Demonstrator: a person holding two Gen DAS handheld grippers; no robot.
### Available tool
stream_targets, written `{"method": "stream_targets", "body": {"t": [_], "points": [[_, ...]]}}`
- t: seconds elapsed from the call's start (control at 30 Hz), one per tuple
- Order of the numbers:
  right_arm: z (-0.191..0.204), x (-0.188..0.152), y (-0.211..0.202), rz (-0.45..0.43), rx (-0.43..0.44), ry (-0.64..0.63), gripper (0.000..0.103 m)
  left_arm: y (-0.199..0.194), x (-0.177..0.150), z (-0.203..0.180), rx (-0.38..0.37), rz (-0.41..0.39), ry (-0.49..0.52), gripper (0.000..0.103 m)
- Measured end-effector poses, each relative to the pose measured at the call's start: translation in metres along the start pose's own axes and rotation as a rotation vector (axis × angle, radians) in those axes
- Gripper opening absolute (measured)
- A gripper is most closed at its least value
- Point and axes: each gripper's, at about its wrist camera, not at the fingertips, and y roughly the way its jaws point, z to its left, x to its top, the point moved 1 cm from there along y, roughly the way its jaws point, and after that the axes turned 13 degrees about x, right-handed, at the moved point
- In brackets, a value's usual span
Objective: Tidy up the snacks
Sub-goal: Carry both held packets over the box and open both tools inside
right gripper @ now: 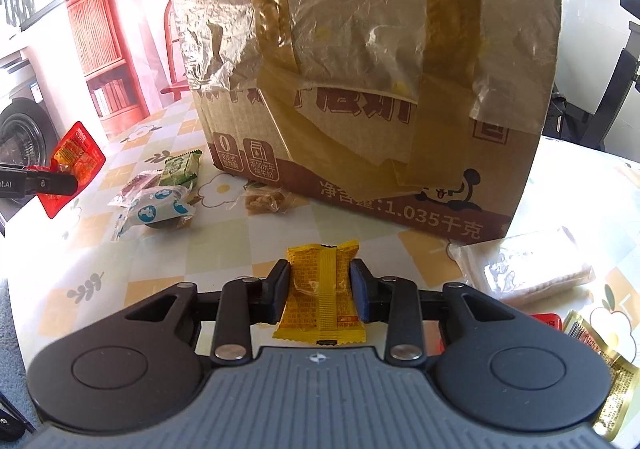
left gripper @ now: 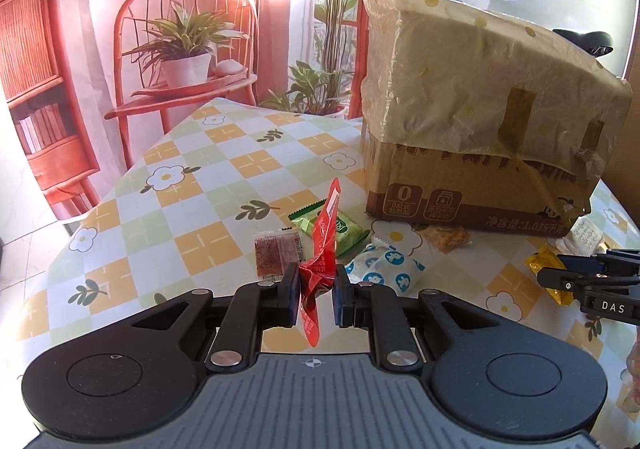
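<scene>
From the left wrist, the left hand-held gripper (left gripper: 317,291) is clamped on a crumpled red packet (left gripper: 322,261), held edge-on above the bench (left gripper: 200,185); a green packet (left gripper: 344,231), a brown sachet (left gripper: 276,251) and a blue-spotted packet (left gripper: 384,269) lie just beyond; a taped box (left gripper: 480,153) stands at the right. From the right wrist, the right hand-held gripper (right gripper: 320,297) is clamped on a yellow packet (right gripper: 322,293), its pads pressing both sides; the box (right gripper: 380,89) looms behind; the red packet (right gripper: 74,165) hangs at far left.

red packet (left gripper: 320,269) upright, pinched | yellow packet (right gripper: 322,289) flat, pinched
</scene>
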Motion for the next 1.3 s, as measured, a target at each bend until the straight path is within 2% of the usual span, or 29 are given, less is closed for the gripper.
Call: {"method": "stream_targets", "body": {"t": [0.2,0.43,0.6,0.77,0.93,1.07,1.17,1.23,1.27,1.3], "points": [[0.012,0.004,-0.029,-0.063,0.002,0.003,0.034,-0.013,0.016,-0.012,-0.049,-0.048,0.008,0.017],[0.016,0.016,-0.067,-0.146,-0.058,0.011,0.034,-0.026,0.036,-0.031,-0.117,-0.111,0.038,0.017],[0.019,0.048,-0.100,-0.248,-0.098,-0.004,0.034,-0.042,0.073,-0.043,-0.165,-0.206,0.046,0.017],[0.020,0.098,-0.122,-0.330,-0.122,-0.045,0.034,-0.052,0.118,-0.058,-0.202,-0.294,0.040,0.017],[0.011,0.147,-0.120,-0.362,-0.141,-0.064,0.034,-0.043,0.158,-0.080,-0.217,-0.327,0.045,0.017],[-0.007,0.179,-0.096,-0.347,-0.134,-0.022,0.034,-0.017,0.185,-0.098,-0.211,-0.296,0.052,0.017],[-0.017,0.197,-0.073,-0.316,-0.137,-0.013,0.036,0.001,0.199,-0.107,-0.242,-0.263,0.055,0.018],[-0.025,0.205,-0.061,-0.295,-0.130,0.009,0.040,0.012,0.206,-0.110,-0.231,-0.236,0.035,0.031],[-0.029,0.207,-0.058,-0.294,-0.135,0.020,0.040,0.015,0.208,-0.108,-0.224,-0.231,0.022,0.047],[-0.031,0.207,-0.058,-0.295,-0.137,0.027,0.040,0.017,0.208,-0.105,-0.216,-0.236,0.007,0.058]]}}
